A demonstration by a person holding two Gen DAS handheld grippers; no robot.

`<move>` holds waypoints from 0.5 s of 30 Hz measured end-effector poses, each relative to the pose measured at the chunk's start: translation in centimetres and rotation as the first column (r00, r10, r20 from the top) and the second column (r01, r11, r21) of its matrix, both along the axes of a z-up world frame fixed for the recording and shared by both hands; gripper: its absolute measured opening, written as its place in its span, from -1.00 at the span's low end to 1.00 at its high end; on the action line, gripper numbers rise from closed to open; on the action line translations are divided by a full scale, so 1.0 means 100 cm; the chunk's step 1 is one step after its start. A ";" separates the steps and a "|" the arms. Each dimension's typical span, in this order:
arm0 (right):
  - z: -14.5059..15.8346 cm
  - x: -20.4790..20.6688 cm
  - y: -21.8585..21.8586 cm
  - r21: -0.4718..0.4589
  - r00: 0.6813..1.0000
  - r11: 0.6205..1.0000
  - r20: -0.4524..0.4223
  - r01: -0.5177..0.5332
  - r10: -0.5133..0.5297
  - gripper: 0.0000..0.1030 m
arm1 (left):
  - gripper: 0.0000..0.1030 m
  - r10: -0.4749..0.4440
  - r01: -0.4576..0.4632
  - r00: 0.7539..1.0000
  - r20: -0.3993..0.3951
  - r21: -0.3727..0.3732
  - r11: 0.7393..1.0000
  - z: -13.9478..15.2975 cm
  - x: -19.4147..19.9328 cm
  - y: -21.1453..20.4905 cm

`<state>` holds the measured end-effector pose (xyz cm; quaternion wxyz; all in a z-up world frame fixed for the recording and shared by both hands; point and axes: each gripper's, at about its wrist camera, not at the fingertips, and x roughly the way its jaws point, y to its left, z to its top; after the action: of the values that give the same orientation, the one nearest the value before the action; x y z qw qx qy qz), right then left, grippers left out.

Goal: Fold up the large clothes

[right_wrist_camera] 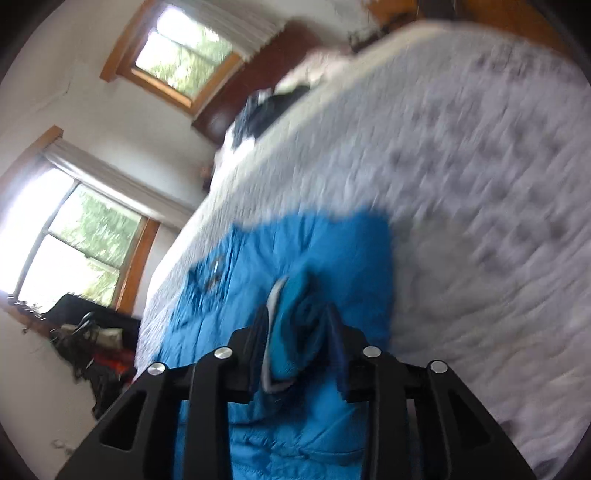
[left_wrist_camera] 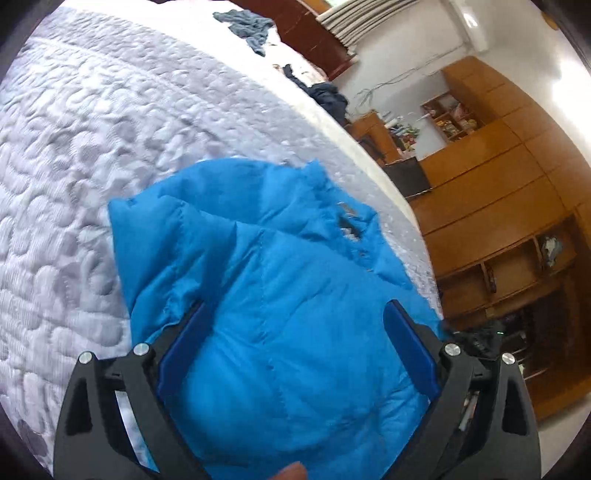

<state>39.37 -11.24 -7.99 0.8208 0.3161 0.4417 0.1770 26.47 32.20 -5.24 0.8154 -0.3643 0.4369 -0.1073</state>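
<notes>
Blue jacket [right_wrist_camera: 306,332] fold pinched between right fingers [right_wrist_camera: 334,332]; left fingers [left_wrist_camera: 410,347] spread above jacket.

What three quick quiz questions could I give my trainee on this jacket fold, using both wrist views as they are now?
1. True or false: the right gripper is shut on a bunched part of the blue puffer jacket.
2. Multiple choice: the left gripper is (a) open, with the jacket between its fingers, (b) clamped on the quilted mattress, (c) out of view.
3. Fill in: besides the jacket, the crumpled blue-grey cloth lies on the far part of the ____.

Key: 1 true; 2 a; 3 mattress.
</notes>
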 end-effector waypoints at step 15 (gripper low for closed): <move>-0.030 -0.001 0.047 -0.104 0.983 0.977 -0.034 -0.184 0.182 -0.63 | 0.74 -0.054 0.054 0.998 -0.015 0.001 0.999 -0.010 0.005 -0.001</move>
<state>39.27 -6.58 -11.00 0.8112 0.2319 0.4879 0.2239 26.95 32.08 -6.28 0.8091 -0.3528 0.4527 -0.1264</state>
